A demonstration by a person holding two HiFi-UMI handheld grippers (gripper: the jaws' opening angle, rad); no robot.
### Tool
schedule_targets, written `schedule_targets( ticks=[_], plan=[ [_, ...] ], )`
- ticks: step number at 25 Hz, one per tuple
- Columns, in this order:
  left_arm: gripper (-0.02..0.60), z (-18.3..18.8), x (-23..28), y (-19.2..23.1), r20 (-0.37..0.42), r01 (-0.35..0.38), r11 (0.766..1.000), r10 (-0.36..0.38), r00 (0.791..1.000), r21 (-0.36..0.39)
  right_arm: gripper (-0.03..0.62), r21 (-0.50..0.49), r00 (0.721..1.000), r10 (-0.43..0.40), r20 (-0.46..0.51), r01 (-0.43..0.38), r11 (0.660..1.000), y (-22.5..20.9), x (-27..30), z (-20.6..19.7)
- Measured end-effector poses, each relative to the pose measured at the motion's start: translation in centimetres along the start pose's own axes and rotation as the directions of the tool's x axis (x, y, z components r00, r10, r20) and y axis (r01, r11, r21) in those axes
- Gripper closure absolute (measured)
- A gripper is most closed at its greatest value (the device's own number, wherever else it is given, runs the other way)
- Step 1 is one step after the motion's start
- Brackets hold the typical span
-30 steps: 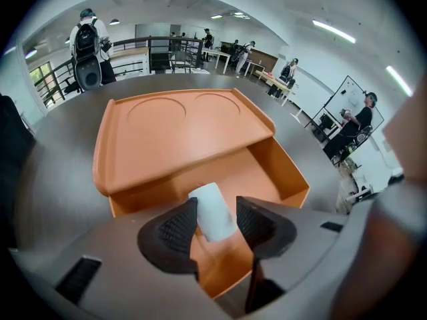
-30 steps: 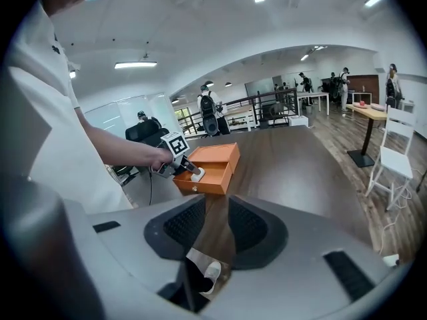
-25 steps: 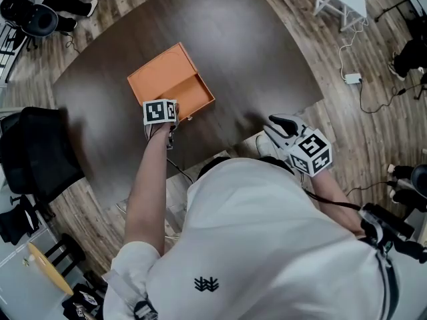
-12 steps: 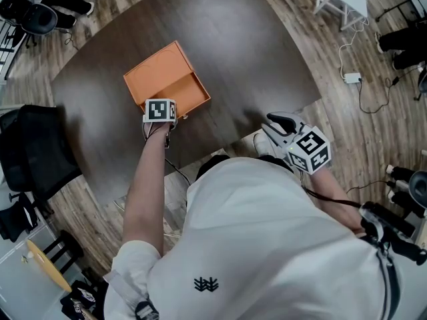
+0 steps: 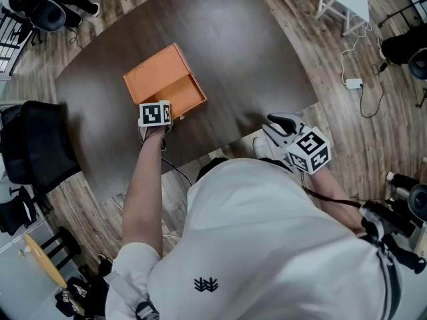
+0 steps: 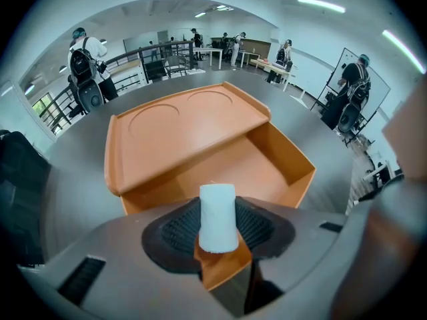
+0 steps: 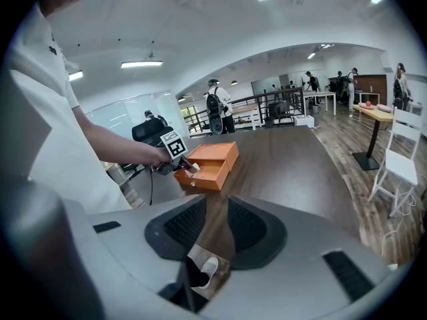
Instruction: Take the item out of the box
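The white roll (image 6: 217,217) is tricky to spot from above: in the head view the left gripper (image 5: 160,112) and its marker cube cover it completely, and in the right gripper view it's only a pale speck at the front of the orange box (image 6: 193,132). Only the left gripper view shows it properly, upright between the dark pads (image 6: 175,229), which are closing on it and look to touch both sides, right over the box's near wall. A flat orange panel hides the box's back half. The box sits left of centre on the dark table (image 5: 253,52), near its front edge. The right gripper (image 7: 215,227) hangs off the table's near right edge, well apart, jaws closing with just floor in the gap
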State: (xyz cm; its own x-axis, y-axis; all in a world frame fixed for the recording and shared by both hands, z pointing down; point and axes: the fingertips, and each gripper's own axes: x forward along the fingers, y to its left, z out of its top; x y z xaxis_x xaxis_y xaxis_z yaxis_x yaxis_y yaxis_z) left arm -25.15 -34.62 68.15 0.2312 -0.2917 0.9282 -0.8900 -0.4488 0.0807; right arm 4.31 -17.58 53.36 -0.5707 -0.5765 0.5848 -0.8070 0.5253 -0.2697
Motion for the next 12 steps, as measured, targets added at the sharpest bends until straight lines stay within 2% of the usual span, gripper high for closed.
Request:
schedule_targets(
  ticks=[12],
  plan=[
    [0.414, 0.3, -3.8, -2.9, 0.097, -0.034, 0.998, 0.038, 0.995, -0.045, 0.503, -0.047, 0.997, 0.072, 0.003, -0.072, 0.996, -1.3, -1.7, -0.8]
  ],
)
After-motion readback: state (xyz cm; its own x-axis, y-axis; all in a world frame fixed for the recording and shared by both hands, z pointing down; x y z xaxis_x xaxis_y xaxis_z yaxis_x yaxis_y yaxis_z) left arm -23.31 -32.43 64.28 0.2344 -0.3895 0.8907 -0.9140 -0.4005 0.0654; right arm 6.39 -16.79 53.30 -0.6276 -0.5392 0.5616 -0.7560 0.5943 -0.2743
